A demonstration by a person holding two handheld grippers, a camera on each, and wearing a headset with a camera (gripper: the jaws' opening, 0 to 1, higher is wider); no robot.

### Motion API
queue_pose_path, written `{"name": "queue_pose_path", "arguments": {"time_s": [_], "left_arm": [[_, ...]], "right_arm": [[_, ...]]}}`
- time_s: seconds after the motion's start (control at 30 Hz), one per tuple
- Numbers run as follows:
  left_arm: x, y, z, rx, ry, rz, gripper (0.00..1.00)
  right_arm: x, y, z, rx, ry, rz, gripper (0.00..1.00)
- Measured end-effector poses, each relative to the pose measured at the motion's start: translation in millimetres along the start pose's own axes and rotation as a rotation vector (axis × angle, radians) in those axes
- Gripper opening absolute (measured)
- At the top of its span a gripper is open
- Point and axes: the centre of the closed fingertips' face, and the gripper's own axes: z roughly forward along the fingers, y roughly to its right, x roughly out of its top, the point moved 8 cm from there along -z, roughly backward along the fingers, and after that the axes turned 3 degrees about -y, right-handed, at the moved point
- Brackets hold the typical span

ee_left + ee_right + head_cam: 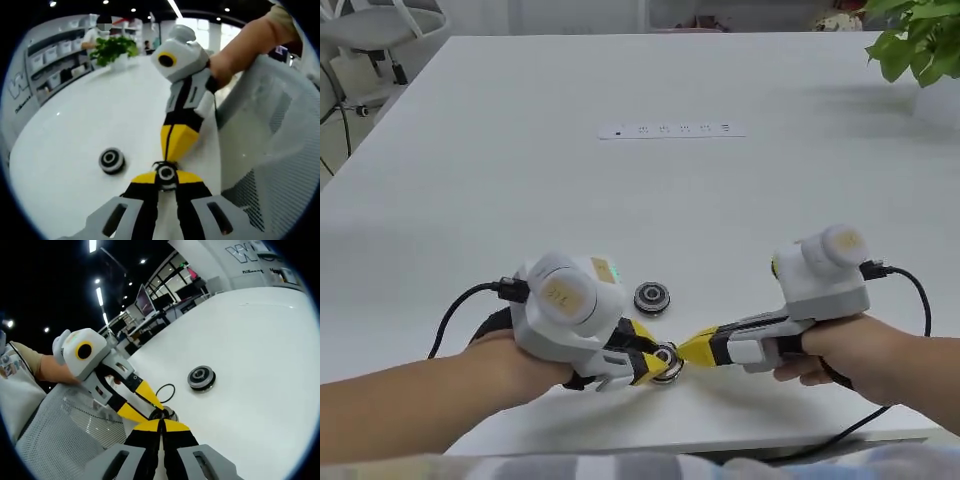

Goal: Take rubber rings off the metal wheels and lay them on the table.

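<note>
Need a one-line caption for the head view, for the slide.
At the table edge, left claw grips a wheel; right claw, shut, at its rim; second wheel behind.

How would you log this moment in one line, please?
left gripper: shut on metal wheel | right gripper: jaws shut, tips at that wheel | second wheel: on table, apart
</note>
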Motion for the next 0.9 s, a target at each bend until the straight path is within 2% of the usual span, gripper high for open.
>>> {"name": "queue_pose_path", "arguments": {"time_s": [0.17, 0.2, 0.23, 0.27, 0.43, 0.57, 0.9], "left_arm": [[-0.1, -0.4, 0.1, 0.0, 0.0, -0.001, 0.12], [0.0, -0.4, 0.4, 0.003, 0.001, -0.001, 0.12], [-0.1, -0.4, 0.5, 0.002, -0.002, -0.002, 0.12], [-0.7, -1.1, 0.7, 0.004, 0.002, -0.003, 0.12], [-1.2, -0.6, 0.5, 0.003, 0.006, -0.007, 0.12], [-0.9, -0.9, 0.5, 0.0, 0.008, -0.009, 0.12], [-0.3, -1.9, 0.6, -0.018, 0.022, -0.046, 0.14]], "right_arm": [[3.0, -2.0, 2.6, 0.032, 0.004, -0.017, 0.0], [4.6, -12.3, 5.7, 0.12, 0.014, -0.003, 0.0], [4.6, -12.1, 6.5, 0.074, 0.004, -0.017, 0.0], [5.2, -8.2, 6.3, 0.064, -0.004, -0.045, 0.0], [-0.5, 3.1, 1.9, 0.027, -0.017, -0.027, 0.0], [1.4, 7.0, -2.1, 0.008, 0.004, -0.016, 0.0], [0.8, 7.7, -1.5, -0.005, -0.004, -0.029, 0.0]]}}
